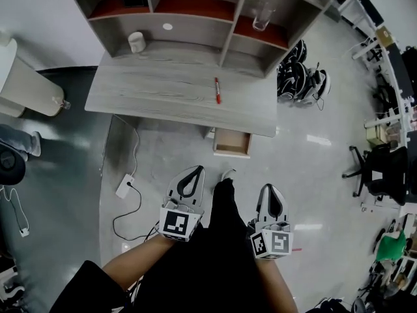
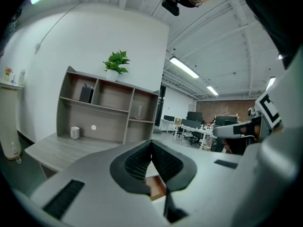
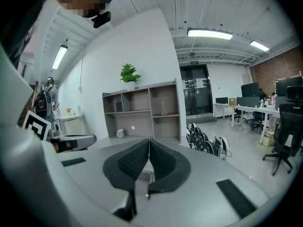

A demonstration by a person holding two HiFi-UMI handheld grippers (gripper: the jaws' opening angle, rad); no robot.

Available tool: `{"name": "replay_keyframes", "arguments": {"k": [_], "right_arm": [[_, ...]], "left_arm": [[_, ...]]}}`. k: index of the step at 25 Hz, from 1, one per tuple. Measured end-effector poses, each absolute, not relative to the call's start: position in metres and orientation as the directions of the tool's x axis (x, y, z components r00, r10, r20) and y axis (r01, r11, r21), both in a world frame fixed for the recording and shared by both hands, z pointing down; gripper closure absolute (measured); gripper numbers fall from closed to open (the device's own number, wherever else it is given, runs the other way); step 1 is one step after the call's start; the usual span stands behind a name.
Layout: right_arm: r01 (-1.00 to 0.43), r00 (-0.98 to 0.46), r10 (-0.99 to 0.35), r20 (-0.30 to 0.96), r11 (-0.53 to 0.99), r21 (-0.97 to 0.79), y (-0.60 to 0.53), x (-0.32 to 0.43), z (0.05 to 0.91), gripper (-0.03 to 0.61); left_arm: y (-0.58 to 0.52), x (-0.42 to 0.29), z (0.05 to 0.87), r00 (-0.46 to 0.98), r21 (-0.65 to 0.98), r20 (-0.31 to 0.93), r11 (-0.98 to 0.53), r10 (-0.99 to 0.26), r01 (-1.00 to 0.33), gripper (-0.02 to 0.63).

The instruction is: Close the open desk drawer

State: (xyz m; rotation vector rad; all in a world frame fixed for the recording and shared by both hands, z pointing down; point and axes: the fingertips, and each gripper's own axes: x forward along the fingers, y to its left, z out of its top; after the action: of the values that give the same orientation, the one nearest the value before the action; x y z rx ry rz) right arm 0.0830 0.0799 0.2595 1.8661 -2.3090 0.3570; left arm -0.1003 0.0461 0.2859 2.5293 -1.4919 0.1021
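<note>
**Setting.** Open office with a pale glossy floor. A grey wood-grain table carrying a shelf unit is standing ahead of both tongs.

**Item 1, drawer**. It is hanging open under the table's front edge, ahead of the 2 tongs and between their lines, well apart from each. Its front panel is facing them. In the left gripper view its wooden inside is showing just below the tips.

**Item 2, red pen**. It is lying on the table top beyond the drawer and is not part of the job.

**Step in hand (judged).** The approach: nothing is touching the drawer yet, so the closing is not begun.

**Next move (judged).** Either tongs needs carrying forward to the front panel, then a straight, level push until the panel is sitting flush under the table. No grip is needed.

**Item 3, left tongs**. The jaws are pressed together, pinching nothing and touching nothing.

**Item 4, right tongs**. The jaws are likewise pressed together and empty, hanging in the air short of the drawer.
</note>
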Motion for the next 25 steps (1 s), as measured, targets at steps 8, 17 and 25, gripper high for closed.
{"name": "replay_keyframes", "arguments": {"k": [8, 17, 25], "right_arm": [[-0.929, -0.367, -0.884, 0.288, 0.331, -0.168, 0.039, 0.091, 0.317, 0.561], [-0.882, -0.471, -0.804, 0.364, 0.443, -0.164, -0.010, 0.108, 0.402, 0.561], [-0.887, -0.453, -0.762, 0.463, 0.435, -0.153, -0.026, 0.138, 0.491, 0.560]], "left_arm": [[0.025, -0.082, 0.337, 0.475, 0.138, 0.261, -0.455, -0.840, -0.880, 0.600], [-0.018, -0.052, 0.437, 0.420, 0.148, 0.415, -0.396, -0.807, -0.906, 0.600], [-0.027, -0.051, 0.511, 0.407, 0.122, 0.491, -0.401, -0.770, -0.908, 0.600]]}}
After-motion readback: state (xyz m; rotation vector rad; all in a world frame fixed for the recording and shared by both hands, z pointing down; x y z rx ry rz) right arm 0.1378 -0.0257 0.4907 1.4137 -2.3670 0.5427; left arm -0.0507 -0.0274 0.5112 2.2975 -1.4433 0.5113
